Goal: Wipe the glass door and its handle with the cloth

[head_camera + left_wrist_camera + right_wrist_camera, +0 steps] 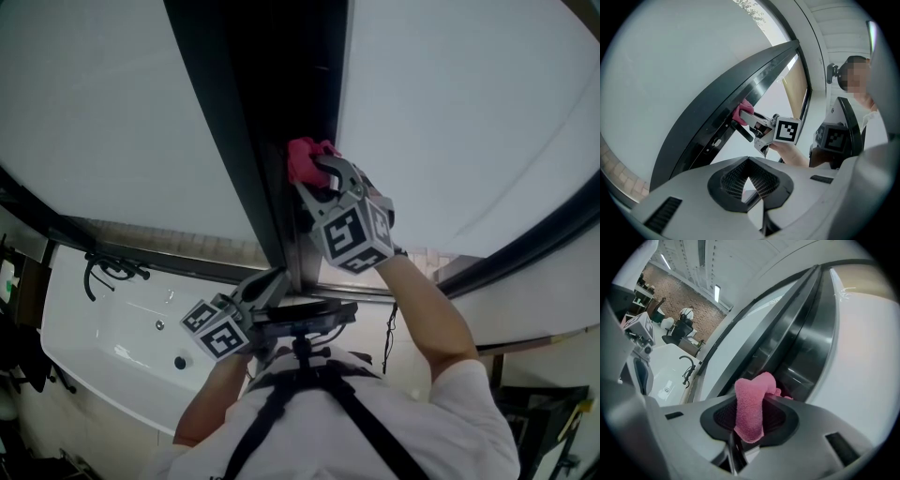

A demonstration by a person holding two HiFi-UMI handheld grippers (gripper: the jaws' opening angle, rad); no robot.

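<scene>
Close beneath the head camera, the left gripper (270, 284) sits low, its ribbed black pads drawn together on nothing. Higher up, the right gripper (322, 175) pinches a fuzzy pink cloth (302, 157), bunched into a thick wad, and presses it against the glossy dark door frame (281, 84). On either side of that frame spreads the smooth, milky pane of the glass door (450, 112).

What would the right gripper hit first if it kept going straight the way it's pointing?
The dark door frame. The right gripper points its pink cloth straight at it, and the cloth seems to be touching already, though depth is unclear.
</scene>
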